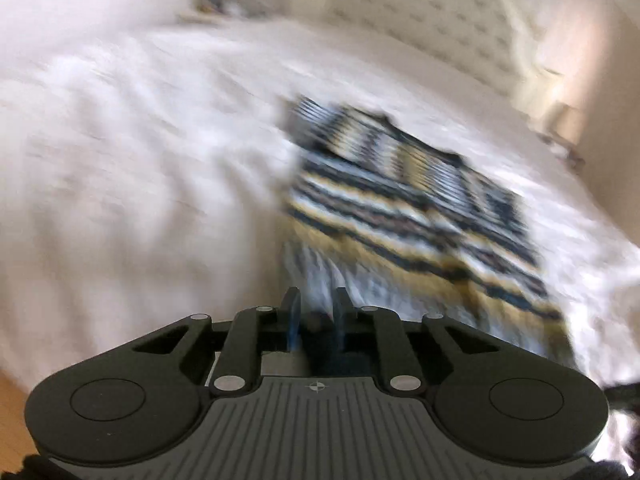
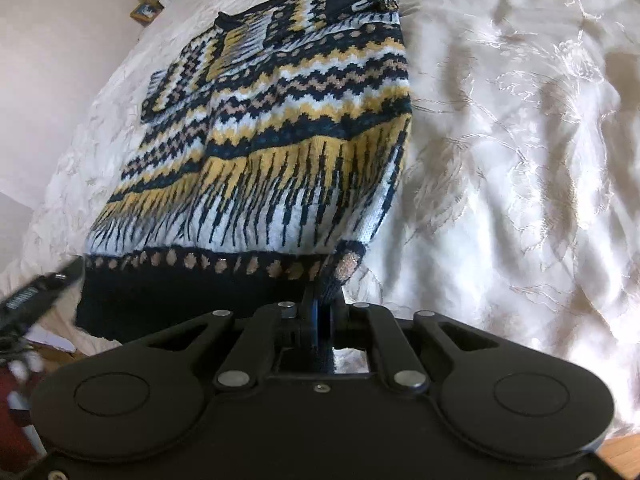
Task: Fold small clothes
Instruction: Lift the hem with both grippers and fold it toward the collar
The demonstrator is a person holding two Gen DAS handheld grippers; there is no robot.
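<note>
The right gripper [image 2: 324,304] has its fingers pinched together on the dark hem corner of the patterned sweater [image 2: 280,128], which spreads away toward 11 o'clock across the white bedspread [image 2: 500,140]. In the blurred left view, the left gripper [image 1: 316,304] stands slightly parted; whether cloth sits between its fingers cannot be told. The sweater lies from 12 toward 2 o'clock ahead of it. Farthest off stands a tufted headboard [image 1: 432,24].

Sweater [image 2: 280,120] – chunky wool knit, matt, w/ sparkly thread. Bedspread [image 2: 520,120] – satiny cloth, embroidered, creased. Right gripper [image 2: 325,300] – matt black plastic, metal pins.
</note>
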